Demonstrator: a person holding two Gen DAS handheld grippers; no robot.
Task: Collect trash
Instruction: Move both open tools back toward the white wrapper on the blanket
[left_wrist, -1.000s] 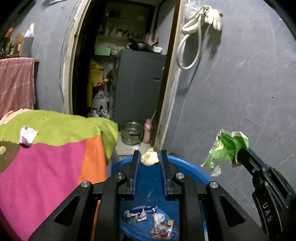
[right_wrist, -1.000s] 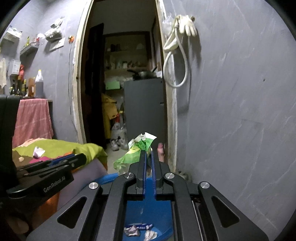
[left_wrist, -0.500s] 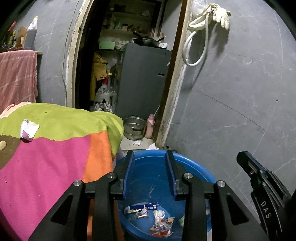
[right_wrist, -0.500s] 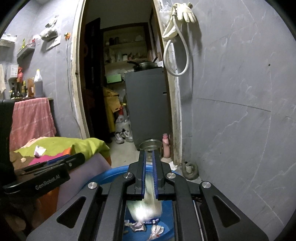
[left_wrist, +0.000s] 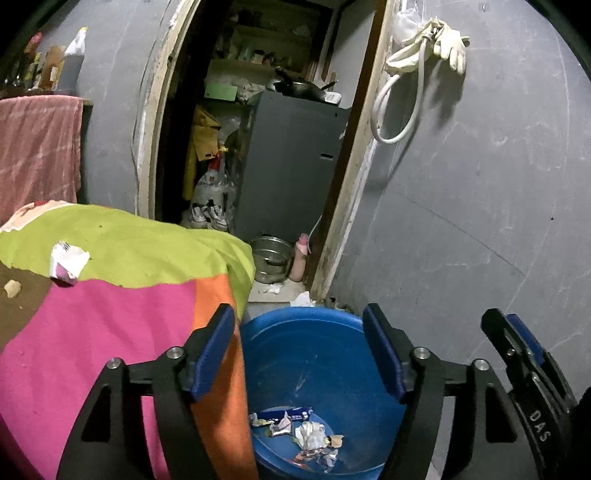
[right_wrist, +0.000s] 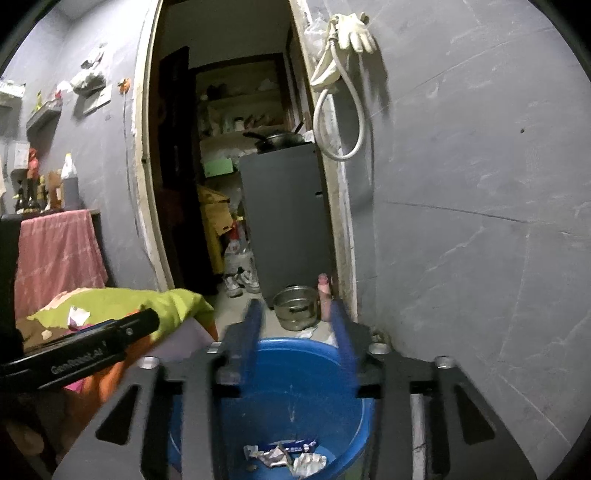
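Blue basin (left_wrist: 317, 354) on floor beside bed, crumpled wrappers (left_wrist: 299, 432) heaped at bottom. White crumpled wrapper (left_wrist: 67, 263) on bedspread; small scrap (left_wrist: 12, 288) nearby.

Bright colours in a grey room

The tub (left_wrist: 314, 354) is blue, with white, blue and red scraps of trash (left_wrist: 299, 432) inside. The bed cover (left_wrist: 110, 302) has green, pink, orange and brown patches. A white and purple wrapper (left_wrist: 66, 262) lies on the green. The wall (left_wrist: 480, 184) is grey, the towel (left_wrist: 37, 147) pink, the glove (left_wrist: 450, 44) white.
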